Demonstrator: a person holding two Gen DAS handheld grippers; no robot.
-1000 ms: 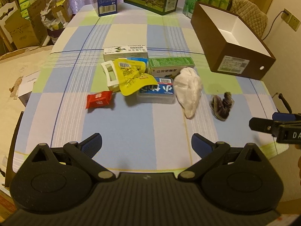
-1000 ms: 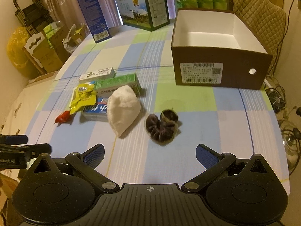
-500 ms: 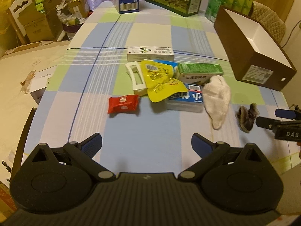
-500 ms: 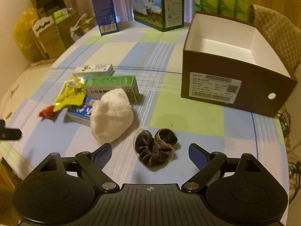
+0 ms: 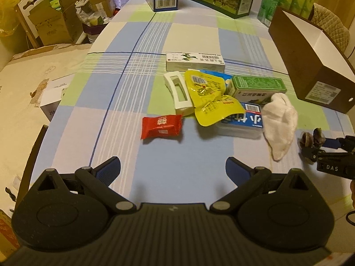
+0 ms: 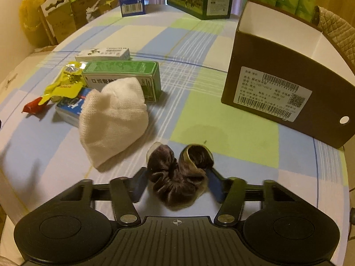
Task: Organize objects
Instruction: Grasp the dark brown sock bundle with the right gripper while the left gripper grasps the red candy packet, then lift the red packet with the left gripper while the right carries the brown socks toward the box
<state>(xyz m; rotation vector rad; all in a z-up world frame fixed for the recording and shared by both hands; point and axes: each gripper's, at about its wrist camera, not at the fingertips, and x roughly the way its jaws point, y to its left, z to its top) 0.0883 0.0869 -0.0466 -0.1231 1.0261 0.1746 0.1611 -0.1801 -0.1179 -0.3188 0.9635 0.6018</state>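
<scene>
The dark scrunchie [image 6: 177, 175] lies low in the middle of the right wrist view, on the counter [image 6: 221, 133]. The right gripper [image 6: 177, 182] has a finger on each side, almost pinching it. The brown box [image 6: 277, 84], upper right, looks empty. The pile is not sorted yet. The left gripper [image 5: 173, 166] is spread wide.

Scrunchie [image 6: 177, 177] nearest on table [image 6: 221, 122], cloth [image 6: 113, 119] left of it, open box [image 6: 277, 84] behind right, packets [image 6: 122, 77] behind cloth
</scene>
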